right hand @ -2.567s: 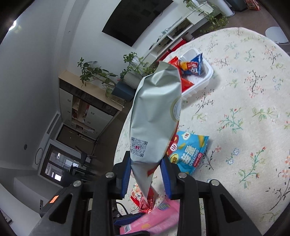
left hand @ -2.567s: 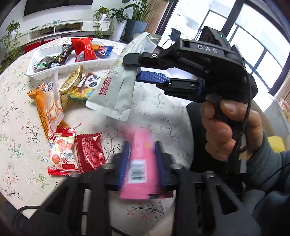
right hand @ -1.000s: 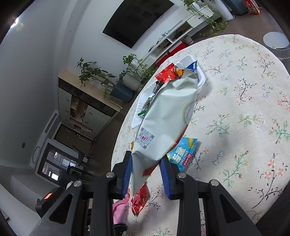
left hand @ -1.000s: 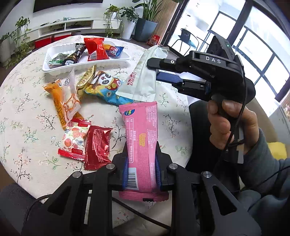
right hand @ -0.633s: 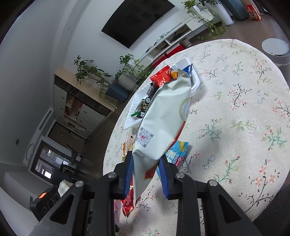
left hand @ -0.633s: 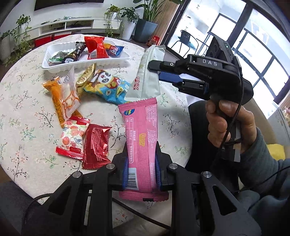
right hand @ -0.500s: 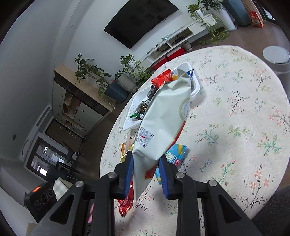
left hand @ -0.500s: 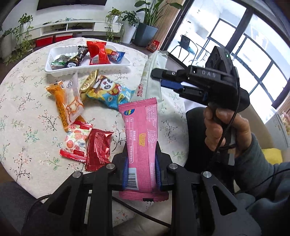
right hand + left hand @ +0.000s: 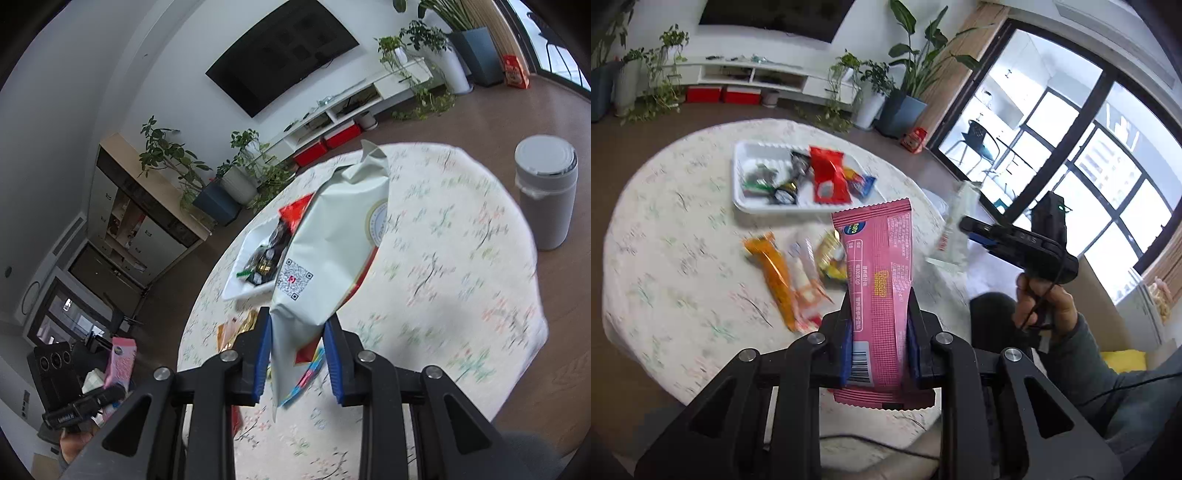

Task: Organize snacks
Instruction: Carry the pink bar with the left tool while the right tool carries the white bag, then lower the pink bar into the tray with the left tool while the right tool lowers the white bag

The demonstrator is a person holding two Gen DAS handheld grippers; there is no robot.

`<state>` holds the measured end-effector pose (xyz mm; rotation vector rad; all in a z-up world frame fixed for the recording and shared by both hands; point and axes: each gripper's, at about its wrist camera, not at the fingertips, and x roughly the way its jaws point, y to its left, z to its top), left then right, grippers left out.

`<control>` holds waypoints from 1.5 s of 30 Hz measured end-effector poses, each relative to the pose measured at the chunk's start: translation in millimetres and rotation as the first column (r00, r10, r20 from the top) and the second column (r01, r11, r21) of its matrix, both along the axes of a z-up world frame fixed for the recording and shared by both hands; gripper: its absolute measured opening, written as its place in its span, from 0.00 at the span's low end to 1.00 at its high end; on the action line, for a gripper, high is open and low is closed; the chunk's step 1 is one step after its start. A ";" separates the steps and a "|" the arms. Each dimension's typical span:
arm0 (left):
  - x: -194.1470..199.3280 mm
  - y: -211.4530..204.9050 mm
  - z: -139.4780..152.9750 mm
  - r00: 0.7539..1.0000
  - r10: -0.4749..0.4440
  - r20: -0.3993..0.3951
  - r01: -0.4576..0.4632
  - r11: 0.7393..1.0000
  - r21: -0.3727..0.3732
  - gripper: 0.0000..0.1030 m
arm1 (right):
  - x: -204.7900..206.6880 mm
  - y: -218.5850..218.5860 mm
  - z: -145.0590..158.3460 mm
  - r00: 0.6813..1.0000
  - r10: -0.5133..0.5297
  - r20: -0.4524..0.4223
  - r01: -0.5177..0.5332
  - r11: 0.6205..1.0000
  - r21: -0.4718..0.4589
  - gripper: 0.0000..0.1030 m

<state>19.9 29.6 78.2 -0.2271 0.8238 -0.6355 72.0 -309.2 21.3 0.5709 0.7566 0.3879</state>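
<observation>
My left tool (image 9: 878, 328) is clenched on a pink packet (image 9: 877, 266), my right tool (image 9: 297, 354) on a pale green bag (image 9: 332, 240), both above the bench (image 9: 665, 266). Loose snacks (image 9: 790, 273) lie before the white tray (image 9: 738, 181); a grey bin (image 9: 546, 195) stands beside the bench.

I lift both grippers higher above the round table (image 9: 665, 280); the pink wafer pack (image 9: 877, 291) and pale bag (image 9: 332, 240) rise with them.

Loose snacks (image 9: 798, 273) blur (labels perhaps unreadable); tray (image 9: 240, 280) half hidden.
</observation>
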 end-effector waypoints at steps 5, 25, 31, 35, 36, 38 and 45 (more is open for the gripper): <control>43.7 29.3 21.4 0.998 0.057 0.035 -0.057 0.998 0.024 0.20 | 23.7 -9.9 23.1 1.000 0.008 0.020 -0.007 0.998 -0.062 0.28; 304.1 -5.6 -37.5 0.987 0.131 -0.089 -0.123 0.988 0.091 0.20 | 208.3 87.2 6.9 0.946 0.223 -0.235 -0.301 0.871 -0.389 0.28; 328.7 -17.2 -76.3 0.982 0.148 -0.120 -0.130 0.981 0.146 0.20 | 234.9 91.6 -22.5 0.934 0.206 -0.292 -0.319 0.848 -0.423 0.28; 330.3 -30.1 -91.0 0.983 0.137 -0.122 -0.112 0.976 0.189 0.20 | 241.6 92.7 -33.0 0.925 0.204 -0.320 -0.335 0.835 -0.436 0.28; 329.8 -32.9 -94.8 0.983 0.136 -0.120 -0.109 0.973 0.205 0.20 | 243.3 93.5 -34.5 0.925 0.201 -0.322 -0.334 0.834 -0.439 0.28; 329.1 -36.6 -102.0 0.983 0.130 -0.129 -0.100 0.971 0.218 0.20 | 243.7 96.1 -34.8 0.925 0.203 -0.322 -0.338 0.826 -0.452 0.28; 329.6 -41.5 -116.1 0.981 0.141 -0.130 -0.104 0.961 0.256 0.21 | 244.7 103.3 -43.3 0.928 0.197 -0.316 -0.330 0.827 -0.455 0.28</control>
